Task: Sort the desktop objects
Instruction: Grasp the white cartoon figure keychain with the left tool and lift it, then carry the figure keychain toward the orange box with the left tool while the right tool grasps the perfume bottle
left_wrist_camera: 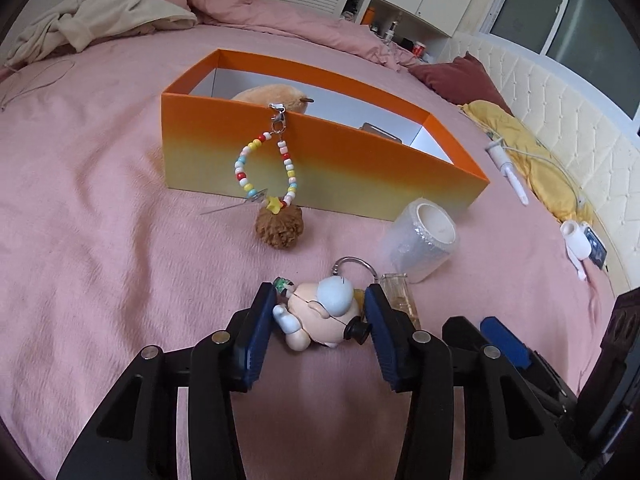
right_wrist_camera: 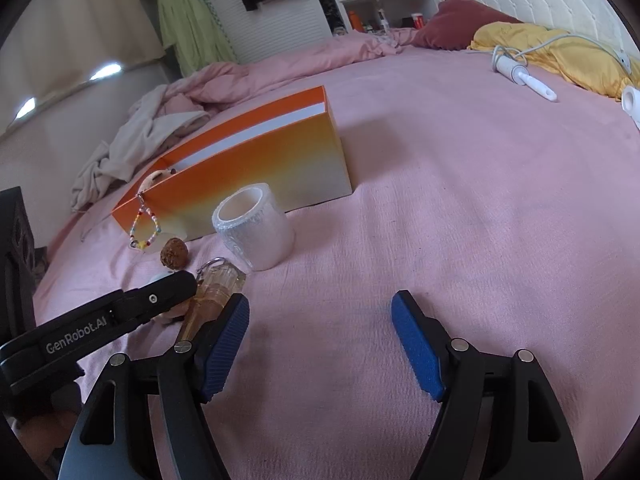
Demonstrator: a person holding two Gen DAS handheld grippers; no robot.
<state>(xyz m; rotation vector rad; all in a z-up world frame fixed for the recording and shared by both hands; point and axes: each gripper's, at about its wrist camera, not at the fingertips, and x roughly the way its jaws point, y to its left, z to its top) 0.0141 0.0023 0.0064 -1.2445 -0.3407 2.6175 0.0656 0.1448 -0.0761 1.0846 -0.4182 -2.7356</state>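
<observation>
A small figurine keychain (left_wrist_camera: 320, 312) with a white cap and a metal ring lies on the pink bedsheet. My left gripper (left_wrist_camera: 320, 292) is shut on it, blue pads against both its sides. Beyond it are a brown wrinkled nut (left_wrist_camera: 279, 230), a roll of clear tape (left_wrist_camera: 424, 236) and a clear bottle of amber liquid (left_wrist_camera: 400, 292). An orange box (left_wrist_camera: 320, 152) holds a tan plush (left_wrist_camera: 272, 94), and a coloured bead chain (left_wrist_camera: 264, 168) hangs down its front wall. My right gripper (right_wrist_camera: 320, 300) stands open over bare sheet, right of the bottle (right_wrist_camera: 208, 296) and the tape roll (right_wrist_camera: 256, 228).
A white lint roller (right_wrist_camera: 520, 74) with a cable lies by a yellow cloth (right_wrist_camera: 560, 56) at the far right. Crumpled clothes (left_wrist_camera: 100, 12) and a pink duvet are heaped behind the box. A padded headboard (left_wrist_camera: 560, 120) runs along the right edge.
</observation>
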